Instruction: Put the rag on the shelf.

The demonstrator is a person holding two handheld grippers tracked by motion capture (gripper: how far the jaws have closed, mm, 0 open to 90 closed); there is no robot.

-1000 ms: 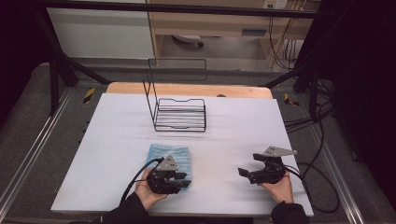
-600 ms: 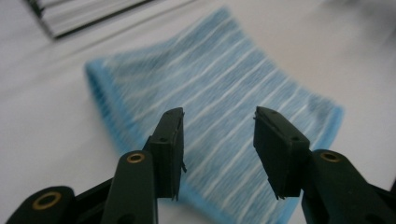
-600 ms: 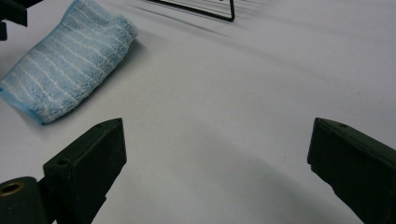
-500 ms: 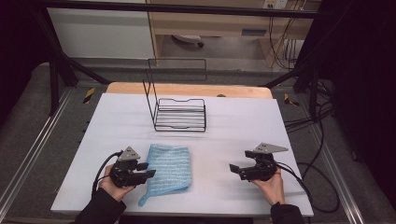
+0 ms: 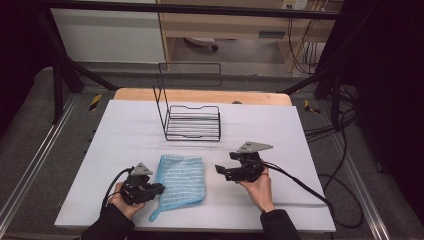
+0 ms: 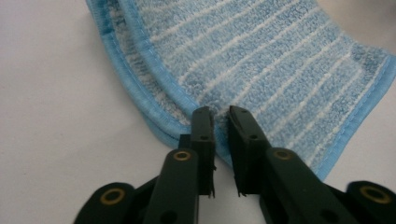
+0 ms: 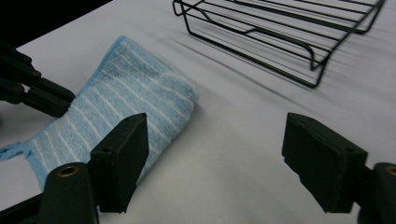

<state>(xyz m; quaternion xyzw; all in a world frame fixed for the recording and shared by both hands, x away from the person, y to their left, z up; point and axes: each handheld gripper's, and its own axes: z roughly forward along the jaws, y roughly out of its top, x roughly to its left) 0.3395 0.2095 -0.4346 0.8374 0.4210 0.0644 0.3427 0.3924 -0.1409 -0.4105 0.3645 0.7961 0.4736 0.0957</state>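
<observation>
A blue cloth with white stripes (image 5: pixel 180 180) lies folded on the white table (image 5: pixel 260 125), near its front edge. At the cloth's left edge my left gripper (image 5: pixel 159 188) has just been closing. In the left gripper view its jaws (image 6: pixel 219 117) stand almost together, pinching the cloth's (image 6: pixel 280 60) folded hem. To the right of the cloth my right gripper (image 5: pixel 225 165) points left at it. Its jaws (image 7: pixel 215 158) have just been closing but still stand wide apart over bare table. The cloth's (image 7: pixel 126 98) near corner lies just beyond its left jaw.
A black wire rack (image 5: pixel 192 122) with a tall upright back stands on the table behind the cloth; its base (image 7: pixel 280 32) is in the right gripper view too. Cables trail off the table's right side. A wooden board edge (image 5: pixel 200 95) lies at the back.
My left gripper went from on top of the cloth to its left edge and its jaws narrowed. The cloth has shifted and spread. My right gripper moved left toward the cloth.
</observation>
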